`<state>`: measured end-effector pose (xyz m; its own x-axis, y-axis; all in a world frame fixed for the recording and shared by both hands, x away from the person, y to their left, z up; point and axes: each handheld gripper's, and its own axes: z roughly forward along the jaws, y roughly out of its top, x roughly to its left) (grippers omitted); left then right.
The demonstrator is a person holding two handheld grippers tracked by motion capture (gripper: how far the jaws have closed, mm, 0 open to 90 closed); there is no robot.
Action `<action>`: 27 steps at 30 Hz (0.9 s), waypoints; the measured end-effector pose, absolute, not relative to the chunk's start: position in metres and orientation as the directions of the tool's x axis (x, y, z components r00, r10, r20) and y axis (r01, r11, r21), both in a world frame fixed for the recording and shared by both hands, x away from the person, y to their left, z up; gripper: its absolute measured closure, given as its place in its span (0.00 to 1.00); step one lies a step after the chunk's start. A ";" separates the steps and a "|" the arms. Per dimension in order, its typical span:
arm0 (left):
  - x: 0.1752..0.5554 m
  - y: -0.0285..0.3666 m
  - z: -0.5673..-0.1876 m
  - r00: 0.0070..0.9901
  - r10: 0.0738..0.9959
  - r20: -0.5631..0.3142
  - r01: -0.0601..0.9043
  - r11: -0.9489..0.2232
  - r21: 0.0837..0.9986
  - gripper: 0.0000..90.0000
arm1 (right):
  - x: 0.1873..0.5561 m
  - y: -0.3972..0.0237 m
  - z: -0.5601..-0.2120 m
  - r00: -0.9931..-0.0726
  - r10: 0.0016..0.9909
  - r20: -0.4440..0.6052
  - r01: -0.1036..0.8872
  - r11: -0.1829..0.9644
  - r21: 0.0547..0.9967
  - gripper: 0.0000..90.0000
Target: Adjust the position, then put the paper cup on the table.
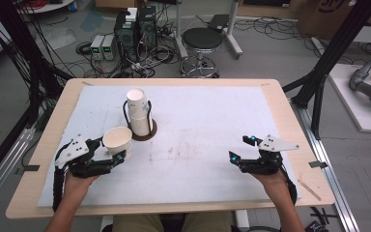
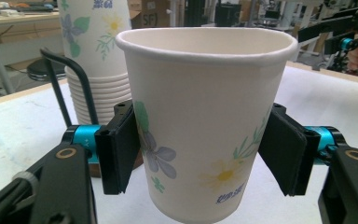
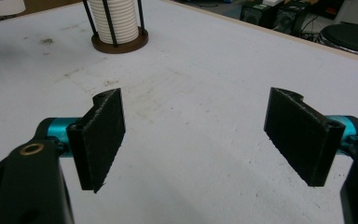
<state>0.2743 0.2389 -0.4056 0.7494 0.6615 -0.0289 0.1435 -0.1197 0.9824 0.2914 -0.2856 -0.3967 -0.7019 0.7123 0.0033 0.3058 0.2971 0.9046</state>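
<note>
The left hand-held gripper (image 1: 110, 153) clamped a paper cup (image 1: 117, 140) just beside the cup stack (image 1: 139, 112). The right hand-held gripper (image 1: 242, 149) hung wide and empty over the desk (image 1: 212, 121).

Grey floor (image 1: 270, 53) strewn with cables, black round stool (image 1: 201, 41) beyond the worktop (image 1: 280, 104), computer towers (image 1: 135, 29), black frame posts (image 1: 335, 50).

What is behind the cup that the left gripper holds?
Behind the cup stands a stack of cups in a holder with black rods. The cup covers the stack's right part and most of the base.
</note>
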 end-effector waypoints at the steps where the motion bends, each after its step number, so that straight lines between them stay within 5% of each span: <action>1: 0.274 0.239 -0.406 0.746 0.665 -0.030 0.142 -0.114 0.983 0.37 | 0.291 -0.286 -0.396 -0.702 0.712 -0.004 0.299 0.300 0.906 0.23; 27: 0.297 0.279 -0.415 0.635 0.771 -0.045 0.139 -0.056 0.989 0.37 | 0.291 -0.288 -0.399 -0.707 0.707 -0.011 0.280 0.294 0.914 0.23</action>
